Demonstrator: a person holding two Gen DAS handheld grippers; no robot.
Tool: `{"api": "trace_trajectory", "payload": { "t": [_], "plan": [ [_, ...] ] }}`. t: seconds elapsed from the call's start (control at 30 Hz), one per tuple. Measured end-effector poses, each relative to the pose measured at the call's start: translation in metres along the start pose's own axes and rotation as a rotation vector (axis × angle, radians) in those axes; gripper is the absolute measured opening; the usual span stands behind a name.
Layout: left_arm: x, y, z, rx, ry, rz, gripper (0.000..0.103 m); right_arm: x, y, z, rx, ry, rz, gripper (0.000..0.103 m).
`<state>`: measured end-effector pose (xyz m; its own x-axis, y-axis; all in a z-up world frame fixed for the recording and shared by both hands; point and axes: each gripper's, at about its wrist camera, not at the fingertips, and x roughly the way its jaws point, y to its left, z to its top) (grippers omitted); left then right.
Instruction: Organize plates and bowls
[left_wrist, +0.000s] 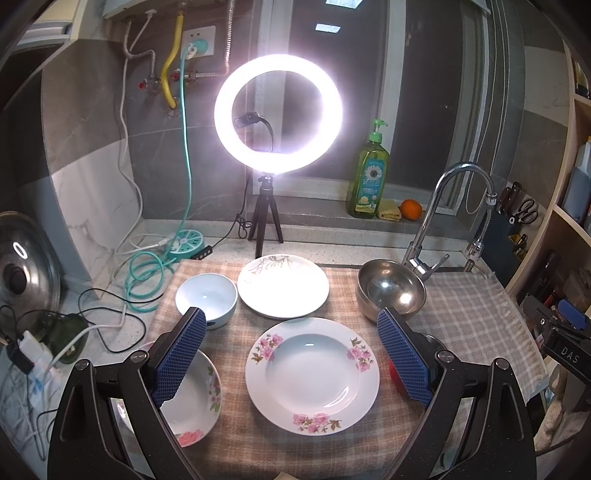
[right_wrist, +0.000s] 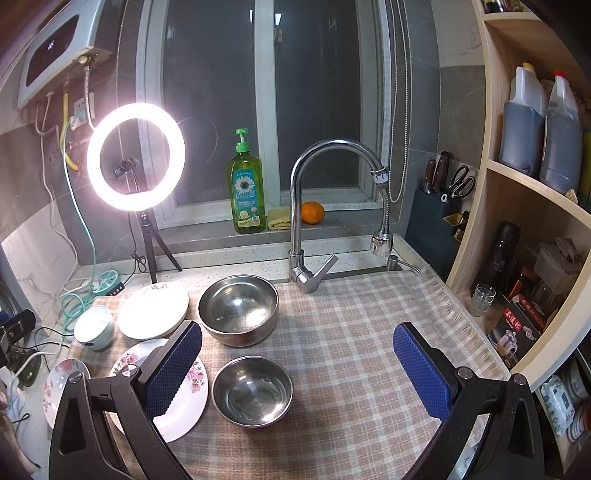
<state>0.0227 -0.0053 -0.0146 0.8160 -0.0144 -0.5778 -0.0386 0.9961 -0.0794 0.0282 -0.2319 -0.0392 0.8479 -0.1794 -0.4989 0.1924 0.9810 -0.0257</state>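
Nothing is stacked yet: your left gripper (left_wrist: 291, 354) and right gripper (right_wrist: 297, 363) hang wide open and empty over the checked cloth (right_wrist: 351, 332), where three plates, a white bowl (left_wrist: 206, 298) and two steel bowls lie apart, the faucet (right_wrist: 314, 214) crowding its far edge.

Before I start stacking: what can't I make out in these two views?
- Small steel bowl: in the left wrist view, almost wholly behind the left gripper's right finger.
- Leftmost floral plate: partly covered by that gripper's left finger.
- Plain plate's pattern: washed out by ring light glare.
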Motion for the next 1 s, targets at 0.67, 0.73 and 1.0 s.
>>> {"api": "trace_trajectory", "payload": {
  "t": [0.67,0.73,1.0],
  "plan": [
    [0.03,0.03,-0.007,-0.082,0.109,0.029,0.094,0.023,0.003,-0.01,-0.011,0.029,0.112,0.102],
    [0.035,0.035,-0.01,-0.099,0.129,0.031,0.094,0.03,0.008,-0.006,-0.021,0.048,0.138,0.102],
    [0.052,0.052,-0.027,-0.161,0.22,0.032,0.093,0.075,0.028,0.008,-0.104,0.186,0.297,0.102]
  ]
}}
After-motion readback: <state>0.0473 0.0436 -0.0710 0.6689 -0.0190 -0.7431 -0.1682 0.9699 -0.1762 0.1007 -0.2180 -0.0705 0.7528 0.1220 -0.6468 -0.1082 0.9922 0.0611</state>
